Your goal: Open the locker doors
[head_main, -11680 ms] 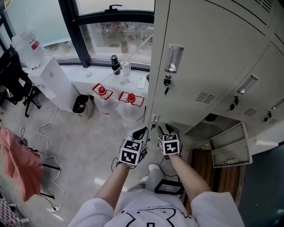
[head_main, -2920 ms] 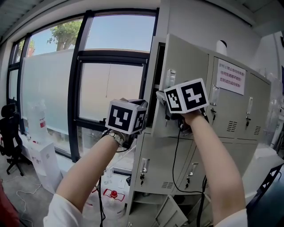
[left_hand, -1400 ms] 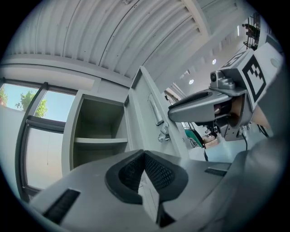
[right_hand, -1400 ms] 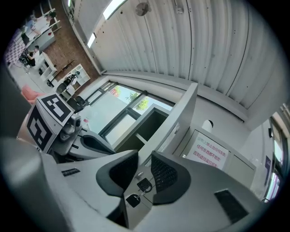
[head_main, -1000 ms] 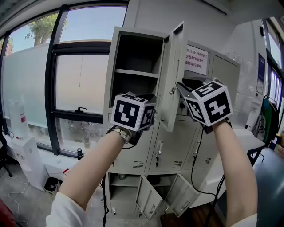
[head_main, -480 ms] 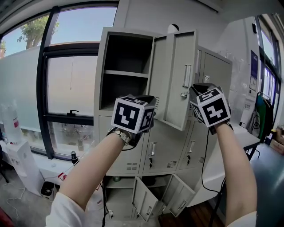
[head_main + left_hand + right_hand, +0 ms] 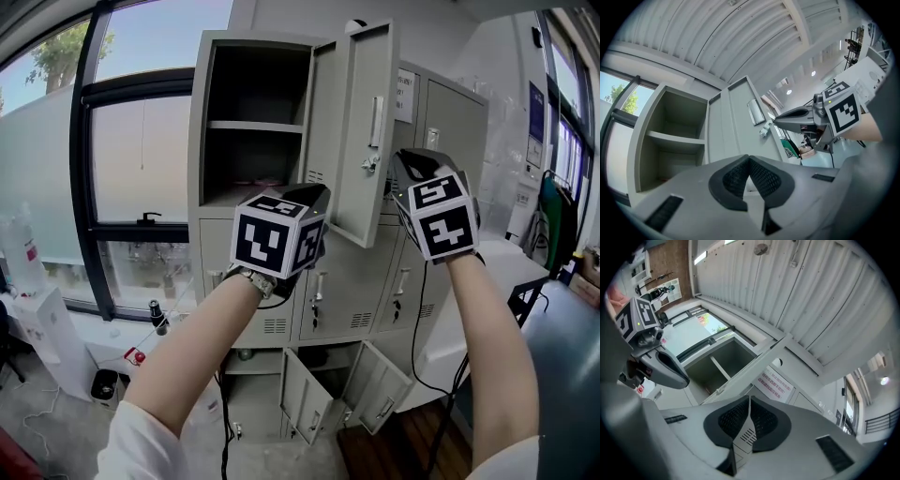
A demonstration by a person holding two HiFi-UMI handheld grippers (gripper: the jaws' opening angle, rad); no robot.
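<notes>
The grey locker's top left door [image 7: 361, 131] stands swung wide, showing an empty compartment [image 7: 253, 84] with one shelf [image 7: 253, 127]. My right gripper [image 7: 405, 159] hovers just right of that door's lock [image 7: 368, 164], apart from it. Its jaws have just been closing, and in the right gripper view [image 7: 749, 399] the pads meet at the tips with nothing between them. My left gripper [image 7: 314, 194] is raised in front of the open compartment's lower edge. In its own view [image 7: 749, 161] it is shut and empty. The neighbouring top door [image 7: 455, 122] is closed.
Middle-row doors [image 7: 342, 291] are closed; two bottom doors [image 7: 305, 408] hang open. A large window [image 7: 131, 187] is on the left, with a white box [image 7: 37, 328] and a black bin [image 7: 103, 384] on the floor. A white table [image 7: 506, 272] stands at the right.
The top left door has swung from nearly edge-on to wide open. My right gripper has come off its lock side. The left gripper has sunk slightly.
</notes>
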